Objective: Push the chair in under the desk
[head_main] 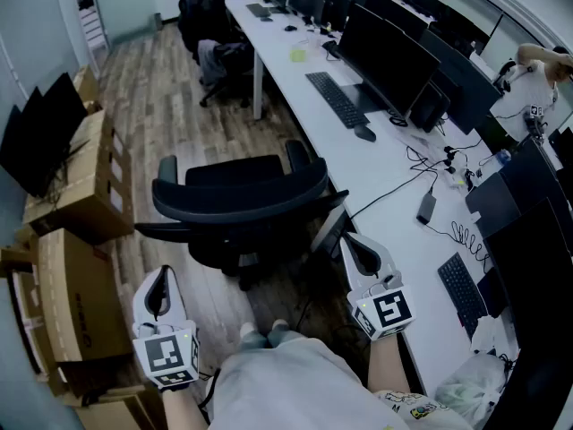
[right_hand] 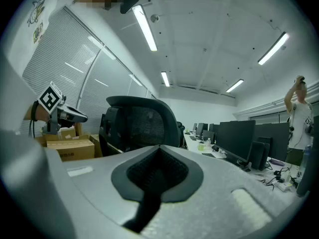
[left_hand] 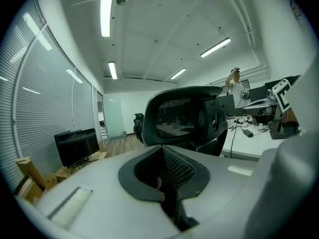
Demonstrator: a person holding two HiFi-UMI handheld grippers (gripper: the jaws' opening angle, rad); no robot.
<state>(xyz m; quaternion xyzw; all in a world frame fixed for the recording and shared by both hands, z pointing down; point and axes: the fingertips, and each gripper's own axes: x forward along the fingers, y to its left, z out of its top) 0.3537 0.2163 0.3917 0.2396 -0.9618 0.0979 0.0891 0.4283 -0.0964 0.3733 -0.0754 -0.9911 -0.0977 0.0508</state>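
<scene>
A black mesh-back office chair (head_main: 240, 200) stands on the wood floor beside the long white desk (head_main: 385, 177), its backrest toward me and its seat out from under the desk. My left gripper (head_main: 161, 292) is shut and empty, a little behind the chair's left side. My right gripper (head_main: 361, 251) is shut and empty too, close behind the chair's right side near the desk edge. The left gripper view has the chair back (left_hand: 182, 116) just beyond the closed jaws. Above the closed jaws in the right gripper view rises the same chair back (right_hand: 142, 121).
Cardboard boxes (head_main: 76, 267) and a dark monitor (head_main: 40, 133) line the floor at left. Monitors (head_main: 385, 56), keyboards (head_main: 336, 98) and cables crowd the desk. Another black chair (head_main: 215, 34) stands farther along. A person (head_main: 537, 79) stands at far right.
</scene>
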